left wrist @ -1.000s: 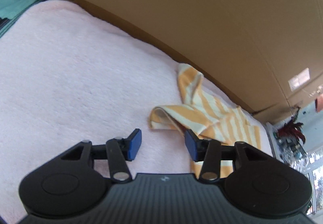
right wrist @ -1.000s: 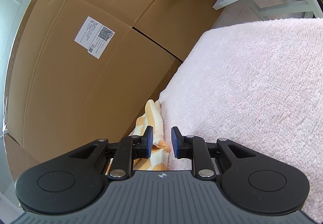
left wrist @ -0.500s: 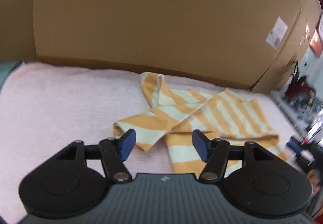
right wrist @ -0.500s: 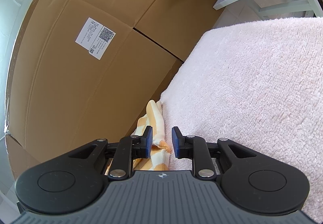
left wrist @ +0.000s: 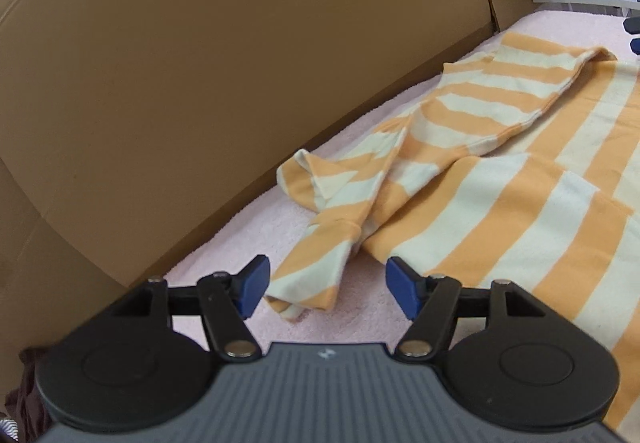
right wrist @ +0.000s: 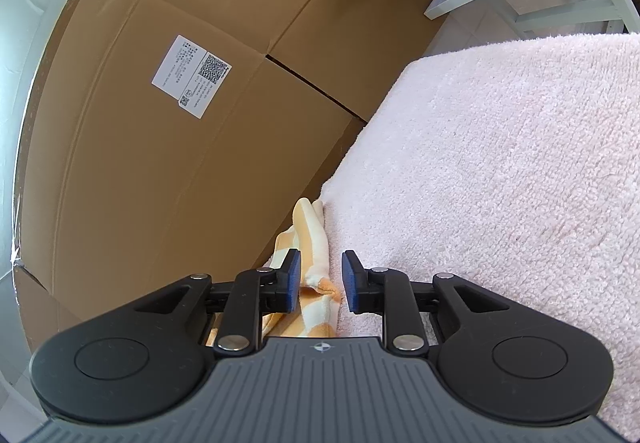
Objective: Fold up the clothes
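Cardboard boxes [left wrist: 240,63] wall the pink towel surface [right wrist: 500,171]. Left gripper [left wrist: 326,285] closing, pads clear of striped garment [left wrist: 500,171]; right gripper [right wrist: 320,277] parted, loosely astride its edge.

The white label [right wrist: 191,76] on the cardboard box [right wrist: 160,171] bears QR codes and print too small to read.

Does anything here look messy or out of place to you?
Yes. The orange striped garment lies rumpled on the pink towel: one sleeve is twisted and doubled over itself, and one edge slips off the towel's side, toward the cardboard boxes.
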Tool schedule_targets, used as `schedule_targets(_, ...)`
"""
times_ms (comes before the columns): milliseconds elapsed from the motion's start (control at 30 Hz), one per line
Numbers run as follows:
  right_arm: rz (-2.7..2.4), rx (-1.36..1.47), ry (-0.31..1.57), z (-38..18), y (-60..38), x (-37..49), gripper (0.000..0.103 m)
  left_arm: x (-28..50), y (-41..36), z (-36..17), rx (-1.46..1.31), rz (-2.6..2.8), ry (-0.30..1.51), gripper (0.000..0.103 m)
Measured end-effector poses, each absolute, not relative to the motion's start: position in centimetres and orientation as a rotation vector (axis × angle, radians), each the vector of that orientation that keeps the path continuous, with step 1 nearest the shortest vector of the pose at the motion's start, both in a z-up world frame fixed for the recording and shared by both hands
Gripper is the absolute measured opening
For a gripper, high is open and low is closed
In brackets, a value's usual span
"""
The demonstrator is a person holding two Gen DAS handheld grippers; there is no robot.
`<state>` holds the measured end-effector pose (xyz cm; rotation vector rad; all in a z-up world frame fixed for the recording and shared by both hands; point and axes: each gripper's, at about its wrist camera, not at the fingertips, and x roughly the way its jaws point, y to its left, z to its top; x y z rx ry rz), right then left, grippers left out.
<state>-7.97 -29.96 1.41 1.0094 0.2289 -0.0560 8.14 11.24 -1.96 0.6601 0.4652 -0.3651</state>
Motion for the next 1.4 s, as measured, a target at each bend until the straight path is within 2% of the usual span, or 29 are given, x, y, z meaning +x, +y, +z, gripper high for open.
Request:
schedule_targets(100, -0.043, 1.001, 0.23, 1.5, -29.9, -7.9, 0.025, 9.8, 11.6, -1.7, 0.595, -0.356, 0.524, 0.007)
schedule_targets(200, -0.005, 0.976, 0.23, 1.8, -29.6, -7.8, 0.011, 11.4, 12.7, -0.7, 0.474, -0.348, 0.549, 0.006)
schedule_targets(333, 0.097, 0.908, 0.229, 2.4, -28.9, -7.8, 0.002, 13.5, 14.8, 1.0, 0.233, -0.385, 0.608, 0.005)
schedule_targets(433, 0.19, 0.853, 0.286, 2.8, -28.3, -7.0, 0.002, 15.5, 17.3, 2.3, -0.03, -0.418, 0.673, 0.005)
schedule_targets(600, 0.195, 0.875, 0.353, 2.5, -28.4, -6.2, 0.015, 19.7, 22.4, 1.1, -0.483, -0.374, 0.808, 0.004)
schedule_targets(733, 0.153, 0.913, 0.353, 2.1, -28.8, -6.1, 0.024, 21.9, 24.9, -1.5, -0.617, -0.3, 0.856, 0.004)
schedule_targets(833, 0.148, 0.909, 0.364, 2.0, -28.9, -5.9, 0.027, 22.2, 25.8, -3.0, -0.693, -0.319, 0.874, 0.009)
schedule_targets(900, 0.146, 0.916, 0.368, 1.9, -29.1, -5.8, 0.029, 21.5, 26.0, -2.9, -0.702, -0.349, 0.856, 0.019)
schedule_targets(933, 0.145, 0.918, 0.368, 1.9, -29.1, -5.8, 0.029, 21.0, 26.1, -2.6, -0.692, -0.362, 0.842, 0.033)
schedule_targets(967, 0.145, 0.92, 0.368, 1.9, -29.2, -5.8, 0.029, 20.3, 26.1, -2.1, -0.663, -0.367, 0.823, 0.051)
schedule_targets(1033, 0.144, 0.924, 0.369, 1.8, -29.2, -5.7, 0.029, 18.9, 26.0, -1.1, -0.572, -0.367, 0.784, 0.072)
schedule_targets(1133, 0.149, 0.926, 0.37, 1.8, -29.3, -5.7, 0.03, 17.1, 25.8, -0.3, -0.444, -0.384, 0.753, 0.078)
schedule_targets(1267, 0.149, 0.928, 0.37, 1.8, -29.3, -5.7, 0.03, 16.8, 24.7, -1.1, -0.409, -0.401, 0.775, 0.078)
schedule_targets(1400, 0.145, 0.929, 0.369, 1.8, -29.5, -5.7, 0.03, 18.9, 22.4, -1.9, -0.33, -0.329, 0.687, 0.078)
